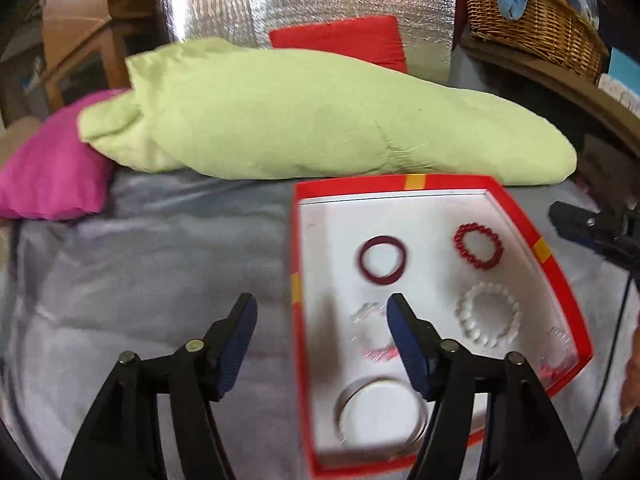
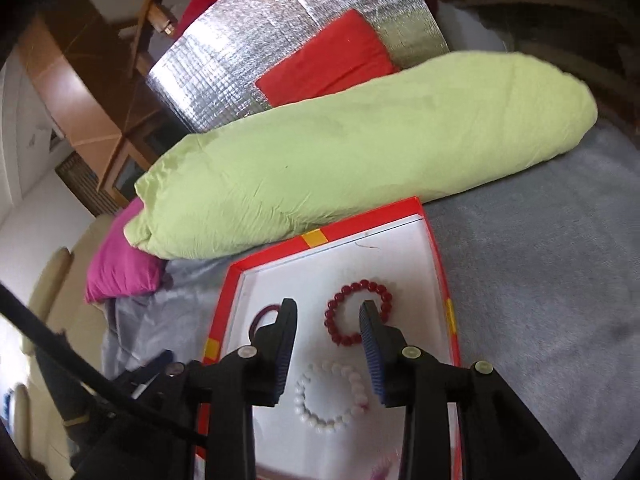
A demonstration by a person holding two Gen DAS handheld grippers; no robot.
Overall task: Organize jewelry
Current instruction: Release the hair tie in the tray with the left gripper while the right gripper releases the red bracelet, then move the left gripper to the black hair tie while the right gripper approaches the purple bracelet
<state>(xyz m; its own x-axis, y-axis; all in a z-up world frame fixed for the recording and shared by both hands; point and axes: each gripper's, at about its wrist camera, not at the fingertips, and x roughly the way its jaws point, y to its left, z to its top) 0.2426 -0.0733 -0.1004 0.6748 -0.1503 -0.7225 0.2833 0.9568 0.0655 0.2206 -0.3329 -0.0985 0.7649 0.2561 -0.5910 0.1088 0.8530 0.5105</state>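
Note:
A red box with a white inside [image 1: 416, 182] lies on the grey bed cover. In it lie a dark red bangle [image 1: 381, 260], a red bead bracelet [image 1: 478, 245], a white bead bracelet [image 1: 489, 315], a clear bracelet [image 1: 370, 314] and a silver bangle [image 1: 380, 410]. My left gripper [image 1: 322, 308] is open and empty above the box's left edge. My right gripper [image 2: 330, 312] is open and empty above the red bead bracelet [image 2: 358, 312], with the white bead bracelet [image 2: 330, 398] nearer me. The box's rim also shows in the right wrist view [image 2: 314, 238].
A long green pillow [image 1: 312, 120] lies just behind the box, with a pink pillow [image 1: 52, 176] to its left and a red cushion [image 1: 340, 40] behind. A wicker basket [image 1: 532, 20] stands at the back right. The right gripper shows at the left view's right edge [image 1: 592, 228].

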